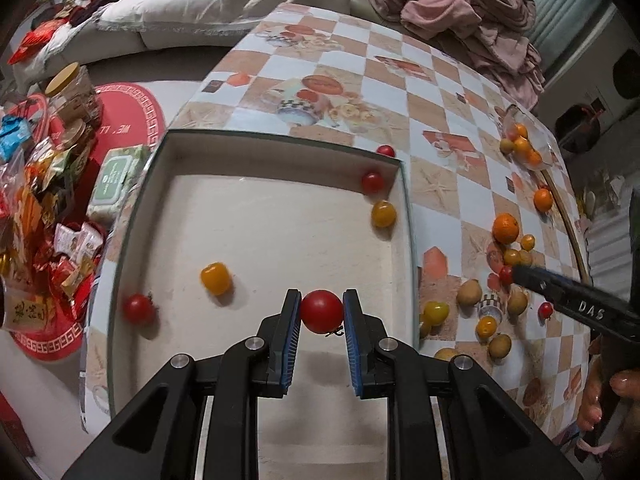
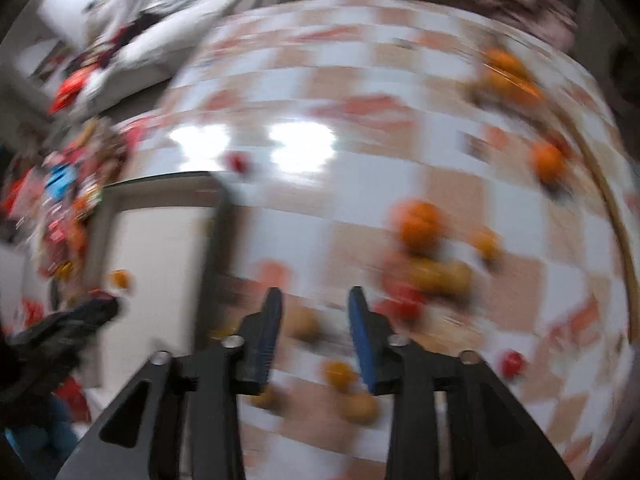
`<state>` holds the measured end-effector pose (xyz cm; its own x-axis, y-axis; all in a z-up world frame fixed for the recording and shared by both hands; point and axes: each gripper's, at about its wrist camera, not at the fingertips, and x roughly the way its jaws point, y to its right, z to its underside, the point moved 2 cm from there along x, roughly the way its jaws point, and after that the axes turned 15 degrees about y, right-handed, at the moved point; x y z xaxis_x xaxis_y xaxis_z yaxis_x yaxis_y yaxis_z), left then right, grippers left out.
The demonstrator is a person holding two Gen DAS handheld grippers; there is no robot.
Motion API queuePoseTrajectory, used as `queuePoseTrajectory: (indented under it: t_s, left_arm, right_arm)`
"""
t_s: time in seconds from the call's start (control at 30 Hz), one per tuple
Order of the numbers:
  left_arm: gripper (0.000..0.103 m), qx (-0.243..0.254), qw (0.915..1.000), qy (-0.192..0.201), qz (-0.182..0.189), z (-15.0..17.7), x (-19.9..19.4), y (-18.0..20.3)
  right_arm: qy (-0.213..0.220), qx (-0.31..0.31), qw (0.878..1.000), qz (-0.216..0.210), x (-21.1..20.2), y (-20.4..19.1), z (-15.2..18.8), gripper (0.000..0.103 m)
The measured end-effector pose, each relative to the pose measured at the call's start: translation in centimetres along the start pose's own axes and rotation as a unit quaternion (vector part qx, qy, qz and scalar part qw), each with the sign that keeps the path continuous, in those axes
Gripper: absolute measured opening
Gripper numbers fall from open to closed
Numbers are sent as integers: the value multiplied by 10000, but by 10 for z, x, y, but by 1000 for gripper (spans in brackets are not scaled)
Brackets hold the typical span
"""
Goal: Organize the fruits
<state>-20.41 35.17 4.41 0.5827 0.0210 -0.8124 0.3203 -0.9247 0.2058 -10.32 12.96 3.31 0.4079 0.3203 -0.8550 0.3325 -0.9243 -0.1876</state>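
Observation:
My left gripper (image 1: 322,306) is shut on a red cherry tomato (image 1: 321,311) and holds it over the white tray (image 1: 280,168). In the tray lie a red tomato (image 1: 138,309), a yellow tomato (image 1: 216,278), another red one (image 1: 373,182) and another yellow one (image 1: 383,213). My right gripper (image 2: 315,300) is open and empty above the checkered table (image 2: 360,128); its view is blurred. It also shows in the left wrist view (image 1: 516,274) among loose fruit. An orange (image 1: 505,229) and small yellow and brown fruits (image 1: 469,293) lie scattered there.
A clear bag with orange fruits (image 1: 522,146) lies at the table's far right. A red tomato (image 1: 385,150) sits just behind the tray. Snack packets (image 1: 48,208) and a wipes pack (image 1: 114,178) crowd the left. Pink clothes (image 1: 472,12) lie behind.

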Motion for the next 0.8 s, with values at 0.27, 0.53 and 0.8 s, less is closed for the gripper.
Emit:
queuePoseTrajectory:
  t_s: [0.27, 0.53, 0.8]
  left_arm:
    - [23, 373, 9989, -105, 280, -5, 11, 39]
    - [23, 586, 9972, -167, 436, -5, 13, 67]
    - [23, 677, 9963, -197, 491, -5, 15, 79]
  right_arm:
    - [23, 538, 9938, 969, -14, 96, 33, 44]
    - [148, 609, 9914, 1146, -21, 124, 41, 44]
    - [95, 735, 9915, 1066, -18, 137, 54, 44]
